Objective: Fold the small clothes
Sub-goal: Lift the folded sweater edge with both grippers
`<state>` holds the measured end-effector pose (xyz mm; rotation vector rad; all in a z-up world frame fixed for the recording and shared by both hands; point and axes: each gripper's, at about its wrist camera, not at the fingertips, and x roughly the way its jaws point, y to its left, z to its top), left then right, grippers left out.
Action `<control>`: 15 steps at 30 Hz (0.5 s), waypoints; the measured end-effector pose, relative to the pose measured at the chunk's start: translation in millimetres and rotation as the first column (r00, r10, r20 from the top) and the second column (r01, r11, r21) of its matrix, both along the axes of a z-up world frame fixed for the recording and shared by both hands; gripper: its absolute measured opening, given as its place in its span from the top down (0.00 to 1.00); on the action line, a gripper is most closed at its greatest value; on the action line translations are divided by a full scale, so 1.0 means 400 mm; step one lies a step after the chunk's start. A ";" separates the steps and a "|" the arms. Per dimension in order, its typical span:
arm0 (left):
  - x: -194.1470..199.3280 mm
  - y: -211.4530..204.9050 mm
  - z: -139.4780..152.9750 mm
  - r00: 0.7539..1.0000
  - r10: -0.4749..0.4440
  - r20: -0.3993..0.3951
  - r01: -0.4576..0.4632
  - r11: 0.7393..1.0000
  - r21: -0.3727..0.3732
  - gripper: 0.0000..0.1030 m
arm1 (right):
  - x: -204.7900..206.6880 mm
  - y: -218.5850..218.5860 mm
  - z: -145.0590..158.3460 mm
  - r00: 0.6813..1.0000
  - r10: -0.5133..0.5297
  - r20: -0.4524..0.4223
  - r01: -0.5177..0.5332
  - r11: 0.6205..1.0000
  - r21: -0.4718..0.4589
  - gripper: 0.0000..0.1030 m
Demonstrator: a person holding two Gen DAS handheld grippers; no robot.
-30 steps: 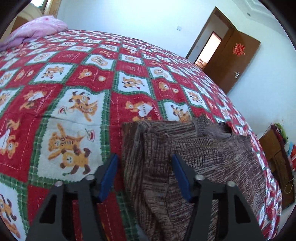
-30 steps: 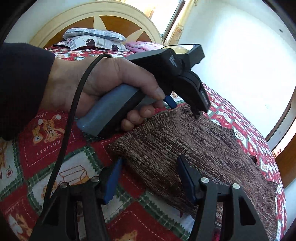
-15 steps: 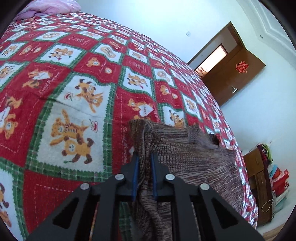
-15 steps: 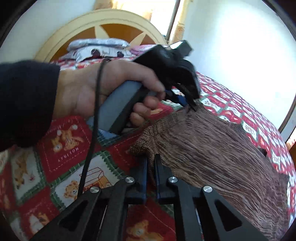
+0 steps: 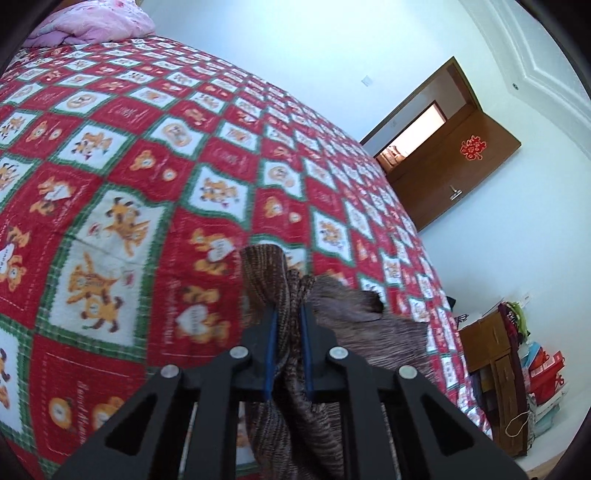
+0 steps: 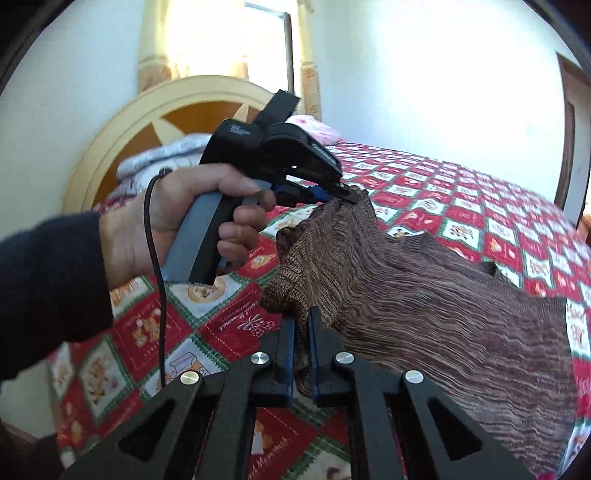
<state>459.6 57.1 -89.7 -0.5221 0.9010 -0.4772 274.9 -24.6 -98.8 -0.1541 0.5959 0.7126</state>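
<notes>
A brown ribbed knit garment [image 6: 424,295] lies across the red patchwork bedspread [image 6: 461,206], with its near edge lifted. My right gripper [image 6: 302,325] is shut on one near corner of the knit. My left gripper [image 5: 287,314] is shut on the other corner, and a bunch of the knit garment [image 5: 269,273] sticks up past its fingertips. In the right wrist view a hand [image 6: 177,218] holds the left gripper [image 6: 347,197] by its grey handle, with the cloth hanging from its tips. The rest of the garment trails down onto the bed.
A wooden headboard [image 6: 122,129] with pillows [image 6: 162,158] stands at the head of the bed. A pink quilt [image 5: 99,18] lies at the far corner. An open brown door [image 5: 454,166] and a cluttered wooden cabinet [image 5: 495,354] stand beyond the bed's foot.
Both grippers went from open around the garment's near edge to shut on it. They then rose and rolled, lifting the two corners off the bedspread.
</notes>
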 end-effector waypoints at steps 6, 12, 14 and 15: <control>0.001 -0.094 0.048 0.999 -0.035 0.034 0.035 0.999 -0.011 0.88 | 0.010 -0.092 0.031 0.998 -0.043 -0.038 0.046 0.995 0.085 0.95; -0.006 -0.201 0.093 0.994 -0.089 0.066 0.090 0.996 -0.008 0.88 | -0.006 -0.183 0.066 0.997 -0.073 -0.014 0.074 0.994 0.078 0.95; -0.010 -0.235 0.104 0.991 -0.109 0.074 0.110 0.994 -0.008 0.88 | -0.010 -0.221 0.074 0.996 -0.092 -0.017 0.094 0.992 0.083 0.95; -0.009 -0.258 0.110 0.989 -0.123 0.080 0.124 0.992 -0.004 0.88 | -0.012 -0.240 0.073 0.994 -0.105 -0.019 0.106 0.991 0.085 0.95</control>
